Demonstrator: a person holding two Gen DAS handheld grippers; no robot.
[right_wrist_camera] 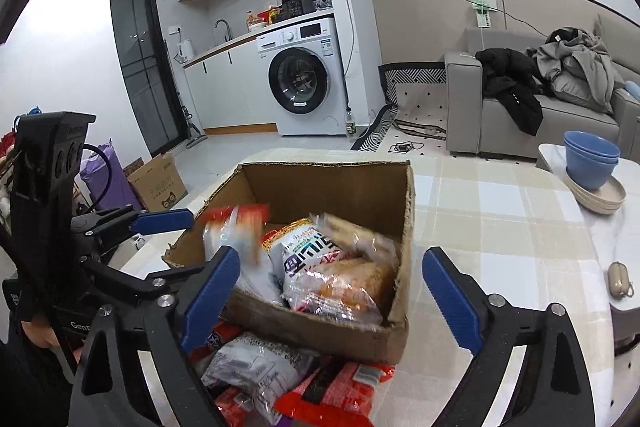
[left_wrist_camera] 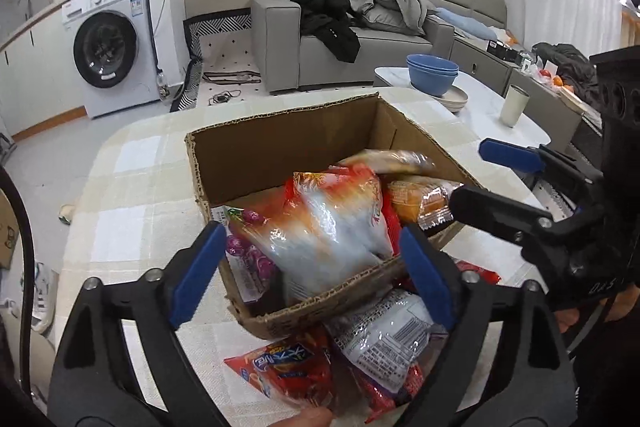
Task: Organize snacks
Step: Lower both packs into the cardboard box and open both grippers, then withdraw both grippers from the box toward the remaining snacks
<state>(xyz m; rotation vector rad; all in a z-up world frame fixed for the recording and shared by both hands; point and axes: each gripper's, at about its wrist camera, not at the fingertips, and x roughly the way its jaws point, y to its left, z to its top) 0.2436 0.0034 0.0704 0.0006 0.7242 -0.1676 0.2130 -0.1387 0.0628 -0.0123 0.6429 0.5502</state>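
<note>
Left wrist view: both tools, left tool (left_wrist_camera: 312, 271) and right tool (right_wrist_camera: 340, 291), gape empty over a checked tablecloth (left_wrist_camera: 132, 195).

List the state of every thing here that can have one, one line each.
Brown cardboard box: open-topped, partly filled with snack packets.
Clear-and-orange plastic snack bag: in the box, leaning over its near wall.
Left gripper: jaws wide, holding nothing.
Right gripper: jaws wide, holding nothing.
White washing machine: door shut.
Blue bowls: stacked on plates.

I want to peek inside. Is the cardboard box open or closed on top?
Open. The cardboard box has no lid or flaps over its top, and snack bags show inside, heaped toward the near wall.
</note>
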